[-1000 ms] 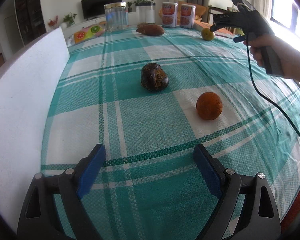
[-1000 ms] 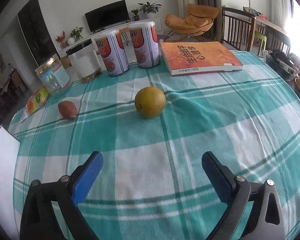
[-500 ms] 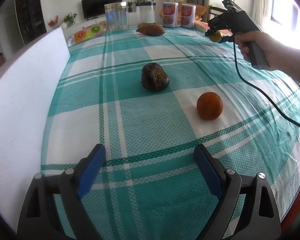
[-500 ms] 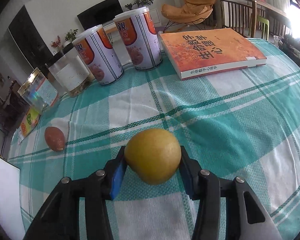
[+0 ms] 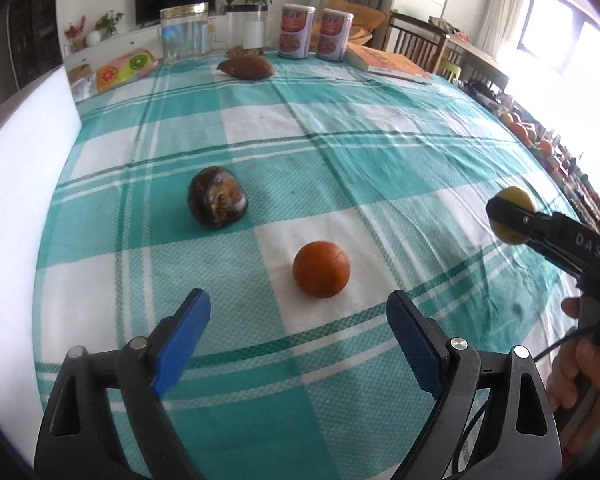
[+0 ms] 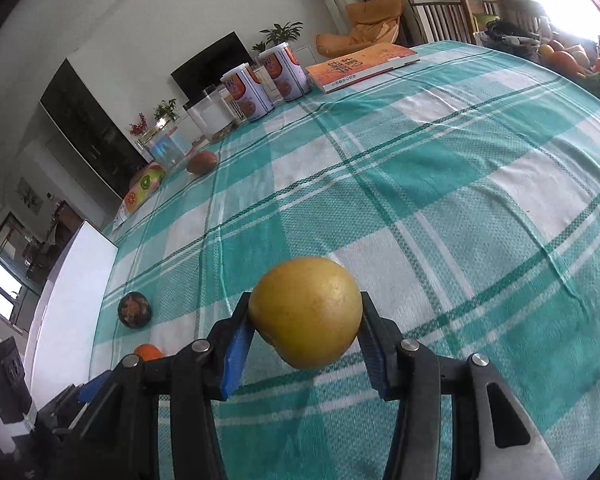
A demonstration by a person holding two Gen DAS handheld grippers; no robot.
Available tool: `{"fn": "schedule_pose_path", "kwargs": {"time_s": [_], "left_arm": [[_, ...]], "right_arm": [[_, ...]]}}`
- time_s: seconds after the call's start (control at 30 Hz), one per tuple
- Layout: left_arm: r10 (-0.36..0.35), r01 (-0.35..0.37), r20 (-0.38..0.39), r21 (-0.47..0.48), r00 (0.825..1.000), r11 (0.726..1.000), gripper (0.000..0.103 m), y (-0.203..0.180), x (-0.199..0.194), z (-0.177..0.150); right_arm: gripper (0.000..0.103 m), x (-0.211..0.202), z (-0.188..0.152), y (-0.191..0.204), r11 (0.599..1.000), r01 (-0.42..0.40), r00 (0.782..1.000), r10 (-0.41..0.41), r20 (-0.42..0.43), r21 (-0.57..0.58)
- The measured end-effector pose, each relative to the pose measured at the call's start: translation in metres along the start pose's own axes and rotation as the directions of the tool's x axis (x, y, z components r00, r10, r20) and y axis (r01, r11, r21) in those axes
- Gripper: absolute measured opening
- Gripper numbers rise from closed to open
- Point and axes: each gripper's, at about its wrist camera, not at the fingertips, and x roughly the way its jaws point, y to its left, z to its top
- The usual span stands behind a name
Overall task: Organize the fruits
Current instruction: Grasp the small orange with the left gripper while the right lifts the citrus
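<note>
Four fruits in view. Item one: yellow fruit [image 6: 306, 312], clamped between the pads of the right gripper [image 6: 306, 340], lifted clear of the checked tablecloth [image 6: 460, 184]. Item two: orange [image 5: 321, 274], on the cloth just ahead of the left gripper [image 5: 298, 336], whose jaws stand wide and empty. Item three: dark wrinkled fruit [image 5: 217, 197], near the orange. Item four: brown fruit [image 5: 245, 68], far off by the cans [image 5: 315, 33]. Judged early: one fruit in transit, three ungathered; destination not evident.
</note>
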Motion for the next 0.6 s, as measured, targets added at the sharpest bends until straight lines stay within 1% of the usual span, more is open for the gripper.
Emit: {"fn": "schedule_pose_path", "kwargs": {"time_s": [0.07,0.1,0.13,0.17,0.2,0.23,0.3,0.37,0.43,0.5,0.53,0.6], "left_arm": [[0.042,-0.042,-0.005,0.023,0.999,0.999,0.088,-0.011,0.012,0.007],[0.054,-0.054,-0.016,0.021,0.998,0.998,0.076,-0.013,0.019,0.008],[0.057,-0.057,-0.031,0.014,0.998,0.998,0.059,-0.013,0.024,0.008],[0.078,-0.078,-0.028,0.019,0.997,0.997,0.038,-0.014,0.025,0.007],[0.084,-0.084,-0.002,0.029,0.996,0.996,0.03,-0.015,0.02,0.006],[0.065,-0.064,-0.002,0.024,0.998,0.998,0.03,-0.013,0.016,0.005],[0.016,-0.016,-0.01,-0.018,1.0,1.0,0.03,-0.006,0.002,0.001],[-0.039,0.039,-0.006,-0.049,0.999,0.998,0.03,0.002,-0.023,-0.005],[-0.121,0.118,-0.024,-0.084,0.992,0.989,0.03,0.011,-0.055,-0.015],[-0.214,0.207,-0.048,-0.126,0.976,0.97,0.03,0.022,-0.092,-0.031],[-0.248,0.239,-0.053,-0.137,0.967,0.961,0.03,0.029,-0.11,-0.04],[-0.273,0.263,-0.043,-0.153,0.961,0.953,0.03,0.045,-0.147,-0.056]], "right_arm": [[0.049,-0.007,-0.002,0.005,1.0,-0.003,1.0,0.004,0.028,-0.023],[0.049,-0.01,0.0,0.005,0.999,-0.005,0.999,0.006,0.043,-0.032],[0.049,-0.012,-0.001,0.006,0.999,0.001,0.999,0.001,0.055,-0.037],[0.049,-0.01,0.0,0.005,0.999,0.007,0.998,-0.005,0.055,-0.036],[0.049,-0.008,-0.001,0.003,1.0,0.005,0.999,-0.004,0.05,-0.023],[0.049,-0.007,-0.002,0.0,1.0,0.004,0.999,-0.003,0.044,-0.008],[0.049,-0.005,-0.003,-0.001,1.0,0.003,0.999,-0.003,0.033,-0.004],[0.049,-0.004,-0.004,0.007,0.999,-0.005,1.0,0.006,0.021,-0.039],[0.049,-0.003,-0.009,0.023,0.995,-0.031,0.999,0.029,-0.014,-0.095],[0.049,-0.003,-0.019,0.044,0.989,-0.096,0.993,0.088,-0.079,-0.116],[0.049,-0.002,-0.027,0.057,0.983,-0.142,0.984,0.127,-0.124,-0.12],[0.049,-0.002,-0.045,0.093,0.96,-0.235,0.957,0.202,-0.208,-0.149]]}}
